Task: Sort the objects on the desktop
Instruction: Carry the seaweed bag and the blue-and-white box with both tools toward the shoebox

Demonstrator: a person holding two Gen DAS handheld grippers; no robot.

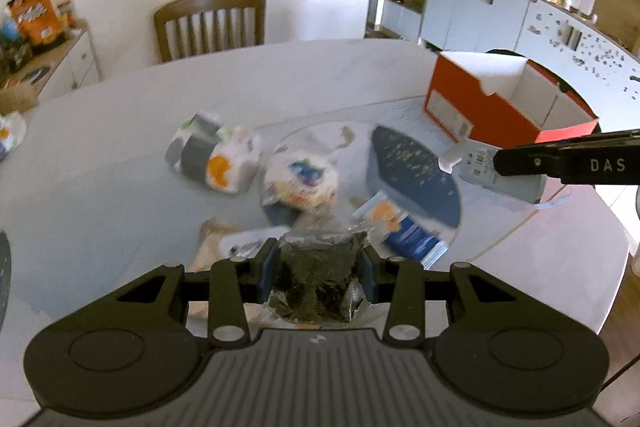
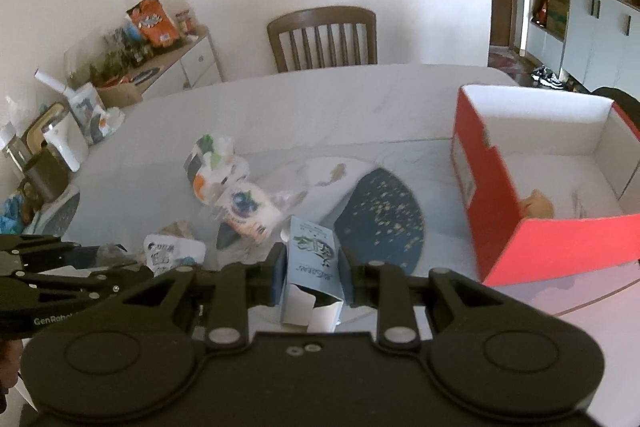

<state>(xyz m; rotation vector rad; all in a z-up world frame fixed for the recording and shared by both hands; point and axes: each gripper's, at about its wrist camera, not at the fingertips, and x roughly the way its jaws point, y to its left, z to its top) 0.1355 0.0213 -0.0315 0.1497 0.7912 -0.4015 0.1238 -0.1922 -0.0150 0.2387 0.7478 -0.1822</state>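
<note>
My left gripper (image 1: pixel 318 269) is shut on a clear bag of dark dried leaves (image 1: pixel 320 279), held above the white table (image 1: pixel 120 147). My right gripper (image 2: pixel 312 273) is shut on a small pale blue carton (image 2: pixel 314 271) with an open end flap; in the left wrist view that same carton (image 1: pixel 486 169) shows at the right in the right gripper's black fingers (image 1: pixel 560 163). An open red shoebox (image 2: pixel 532 247) with a white inside stands at the table's right; it shows too as the red box (image 1: pixel 480 99). A tan object (image 2: pixel 538 205) lies inside it.
Loose packets lie mid-table: a white and orange packet (image 2: pixel 212 171), a round blueberry-print pack (image 2: pixel 246 209), a dark blue speckled mat (image 2: pixel 384 215) and a white printed bag (image 2: pixel 168 253). A wooden chair (image 2: pixel 322 37) stands beyond the table. A cluttered sideboard (image 2: pixel 160 55) is at the left.
</note>
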